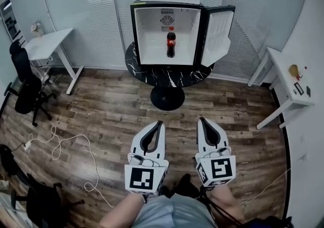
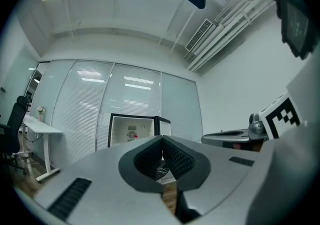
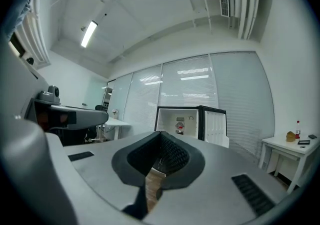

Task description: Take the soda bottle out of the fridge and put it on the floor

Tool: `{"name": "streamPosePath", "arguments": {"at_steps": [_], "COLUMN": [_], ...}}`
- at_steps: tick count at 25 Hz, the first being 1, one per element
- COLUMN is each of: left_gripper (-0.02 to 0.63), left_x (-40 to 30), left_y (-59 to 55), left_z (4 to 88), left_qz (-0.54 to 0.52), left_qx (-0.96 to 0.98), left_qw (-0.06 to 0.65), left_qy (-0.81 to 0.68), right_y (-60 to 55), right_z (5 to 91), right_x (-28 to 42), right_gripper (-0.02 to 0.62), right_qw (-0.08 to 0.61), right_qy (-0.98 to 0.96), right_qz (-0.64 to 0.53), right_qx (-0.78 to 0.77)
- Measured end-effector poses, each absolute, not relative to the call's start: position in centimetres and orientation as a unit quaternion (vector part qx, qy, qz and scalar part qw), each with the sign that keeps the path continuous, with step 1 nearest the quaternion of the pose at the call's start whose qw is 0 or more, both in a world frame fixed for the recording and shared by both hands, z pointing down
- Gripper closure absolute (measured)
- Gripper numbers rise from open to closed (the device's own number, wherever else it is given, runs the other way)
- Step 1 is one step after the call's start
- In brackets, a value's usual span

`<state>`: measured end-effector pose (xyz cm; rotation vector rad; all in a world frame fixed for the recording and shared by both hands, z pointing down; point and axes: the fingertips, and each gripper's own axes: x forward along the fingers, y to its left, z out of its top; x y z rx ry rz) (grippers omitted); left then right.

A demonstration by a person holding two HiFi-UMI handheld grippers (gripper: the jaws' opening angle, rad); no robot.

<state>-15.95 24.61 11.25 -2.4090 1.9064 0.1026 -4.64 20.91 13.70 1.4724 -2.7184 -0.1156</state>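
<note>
A cola soda bottle (image 1: 171,42) with a red label stands upright inside the open white mini fridge (image 1: 152,24), which sits on a round black marble table (image 1: 167,76). The fridge door (image 1: 218,34) hangs open to the right. Both grippers hover low over the wooden floor, well short of the table. My left gripper (image 1: 160,122) is shut and holds nothing; so is my right gripper (image 1: 201,119). In the right gripper view the bottle (image 3: 179,126) shows in the fridge (image 3: 170,118) beyond the shut gripper (image 3: 161,135). The left gripper (image 2: 161,139) hides most of the fridge (image 2: 125,128).
A white desk (image 1: 48,44) and a black office chair (image 1: 25,87) stand at the left. Another white desk (image 1: 286,82) with small items is at the right wall. White cables (image 1: 61,146) trail over the wooden floor (image 1: 111,115) at the left.
</note>
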Motion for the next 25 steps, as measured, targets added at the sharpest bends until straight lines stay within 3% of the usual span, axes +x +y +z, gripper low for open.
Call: {"name": "streamPosePath", "arguments": {"at_steps": [11,25], "left_gripper": [0.59,0.589], "left_x": [-18.4,-18.8], "left_y": [17.8,-2.2], "left_z": [14.4,14.4], "left_qz": [0.005,-0.023], "left_qx": [-0.786,-0.78], "left_qw": [0.021,0.028], "left_qy": [0.617,0.625], "right_y": [13.8,-6.9], "right_z": [16.3,17.1], "right_x": [-6.5,-7.9], "right_gripper": [0.583,0.583], "right_qw": [0.024,0.018], "right_qy": [-0.874,-0.883], "right_qz": [-0.008,0.007], "right_qx": [0.486,0.468]}}
